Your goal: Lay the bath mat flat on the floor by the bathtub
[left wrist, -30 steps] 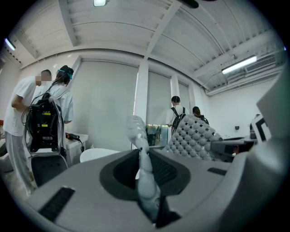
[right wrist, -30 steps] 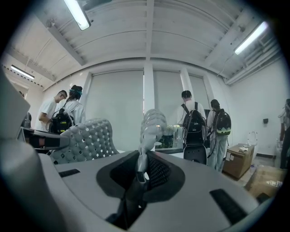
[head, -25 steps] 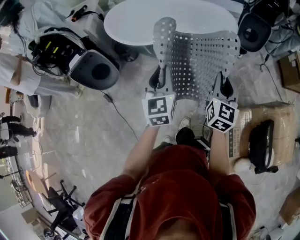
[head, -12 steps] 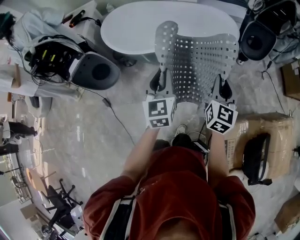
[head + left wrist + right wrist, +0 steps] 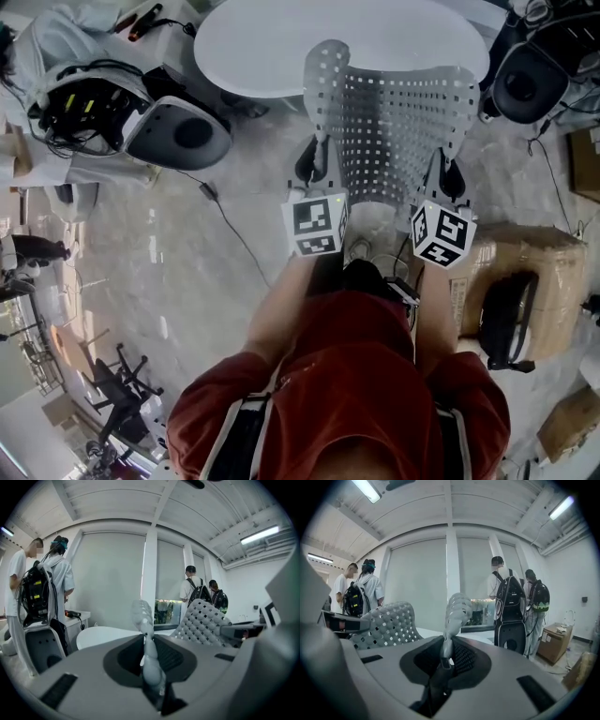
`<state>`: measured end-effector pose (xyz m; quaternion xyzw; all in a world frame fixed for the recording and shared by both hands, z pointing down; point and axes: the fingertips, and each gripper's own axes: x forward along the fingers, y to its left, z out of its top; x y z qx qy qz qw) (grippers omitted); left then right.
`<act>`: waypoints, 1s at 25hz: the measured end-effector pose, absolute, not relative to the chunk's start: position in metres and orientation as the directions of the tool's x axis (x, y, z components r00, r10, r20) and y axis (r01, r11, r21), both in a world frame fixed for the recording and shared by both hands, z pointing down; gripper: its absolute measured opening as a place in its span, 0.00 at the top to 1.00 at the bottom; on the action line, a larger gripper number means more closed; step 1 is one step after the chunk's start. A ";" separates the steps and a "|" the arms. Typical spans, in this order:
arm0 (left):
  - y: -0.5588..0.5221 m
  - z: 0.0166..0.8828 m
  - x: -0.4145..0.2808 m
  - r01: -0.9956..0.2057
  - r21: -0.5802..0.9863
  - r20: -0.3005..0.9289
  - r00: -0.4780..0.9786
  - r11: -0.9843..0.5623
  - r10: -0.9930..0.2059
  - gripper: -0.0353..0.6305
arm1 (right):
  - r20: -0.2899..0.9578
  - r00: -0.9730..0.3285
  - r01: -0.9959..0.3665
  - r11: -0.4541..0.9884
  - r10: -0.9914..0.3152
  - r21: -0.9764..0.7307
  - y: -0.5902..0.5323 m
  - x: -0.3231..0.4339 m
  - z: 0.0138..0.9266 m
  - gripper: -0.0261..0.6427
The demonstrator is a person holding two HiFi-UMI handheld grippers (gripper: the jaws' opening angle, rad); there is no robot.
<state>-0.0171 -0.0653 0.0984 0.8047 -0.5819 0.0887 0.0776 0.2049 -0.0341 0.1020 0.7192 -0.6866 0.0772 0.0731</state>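
Observation:
In the head view a grey perforated bath mat (image 5: 394, 122) hangs stretched between my two grippers, in front of the white oval bathtub (image 5: 281, 47). My left gripper (image 5: 316, 157) is shut on the mat's left corner, and my right gripper (image 5: 451, 171) is shut on its right corner. The left gripper view has the left gripper (image 5: 149, 660) pinching a folded mat edge (image 5: 143, 616), with the rest of the mat (image 5: 201, 623) spreading to the right. In the right gripper view the right gripper (image 5: 445, 657) clamps the other edge (image 5: 457, 611), and the mat (image 5: 389, 623) curves away to the left.
A cardboard box (image 5: 525, 253) carrying a black object stands on the floor at my right. A grey-shelled equipment pack (image 5: 178, 131) lies left of the tub, with a cable (image 5: 225, 220) trailing across the marble floor. Another black pack (image 5: 530, 80) sits top right. Several people (image 5: 508, 606) stand nearby.
Both grippers have carried the mat closer to the bathtub, which now fills more of the top of the head view. The person's feet have slipped out of sight under the body.

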 end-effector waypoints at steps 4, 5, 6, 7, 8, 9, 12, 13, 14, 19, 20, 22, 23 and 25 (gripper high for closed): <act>-0.077 0.121 -0.021 -0.949 0.031 0.275 0.311 -0.315 -0.910 0.85 | 0.258 0.046 -0.999 -0.045 -0.965 0.009 -0.045 0.197 0.123 0.89; -0.080 0.128 -0.021 -0.948 0.033 0.285 0.313 -0.317 -0.906 0.85 | 0.269 0.045 -0.999 -0.044 -0.962 0.011 -0.049 0.195 0.129 0.89; -0.084 0.134 -0.021 -0.947 0.034 0.295 0.314 -0.319 -0.902 0.85 | 0.280 0.043 -0.999 -0.042 -0.959 0.011 -0.053 0.193 0.136 0.89; -0.087 0.140 -0.021 -0.946 0.035 0.304 0.316 -0.321 -0.899 0.85 | 0.290 0.042 -0.999 -0.040 -0.956 0.011 -0.057 0.191 0.142 0.89; -0.089 0.147 -0.022 -0.946 0.037 0.314 0.318 -0.323 -0.895 0.85 | 0.300 0.040 -0.999 -0.038 -0.953 0.011 -0.060 0.189 0.148 0.89; -0.091 0.153 -0.023 -0.945 0.038 0.324 0.319 -0.325 -0.891 0.85 | 0.310 0.038 -0.999 -0.036 -0.950 0.011 -0.063 0.187 0.153 0.89; -0.096 0.165 -0.026 -0.944 0.037 0.348 0.320 -0.329 -0.881 0.85 | 0.336 0.028 -1.000 -0.027 -0.941 0.008 -0.069 0.179 0.166 0.89; -0.097 0.169 -0.027 -0.943 0.038 0.354 0.321 -0.330 -0.878 0.85 | 0.344 0.024 -1.000 -0.023 -0.939 0.008 -0.071 0.177 0.170 0.89; -0.099 0.173 -0.028 -0.943 0.040 0.361 0.321 -0.330 -0.876 0.85 | 0.351 0.022 -1.000 -0.020 -0.936 0.008 -0.073 0.175 0.175 0.89; -0.104 0.204 -0.031 -0.948 0.047 0.405 0.307 -0.316 -0.861 0.85 | 0.403 0.004 -1.000 -0.004 -0.915 0.001 -0.079 0.168 0.209 0.89; -0.104 0.212 -0.032 -0.949 0.048 0.415 0.304 -0.313 -0.858 0.85 | 0.413 0.000 -1.000 0.000 -0.911 0.001 -0.079 0.168 0.215 0.89; -0.105 0.226 -0.034 -0.952 0.052 0.432 0.294 -0.302 -0.852 0.85 | 0.431 -0.007 -1.000 0.008 -0.902 0.001 -0.080 0.168 0.229 0.89; -0.106 0.233 -0.035 -0.954 0.056 0.439 0.288 -0.294 -0.851 0.85 | 0.440 -0.010 -1.000 0.012 -0.898 0.001 -0.081 0.168 0.236 0.89; -0.106 0.247 -0.036 -0.958 0.064 0.456 0.278 -0.280 -0.846 0.85 | 0.457 -0.016 -1.000 0.021 -0.889 0.005 -0.082 0.169 0.250 0.89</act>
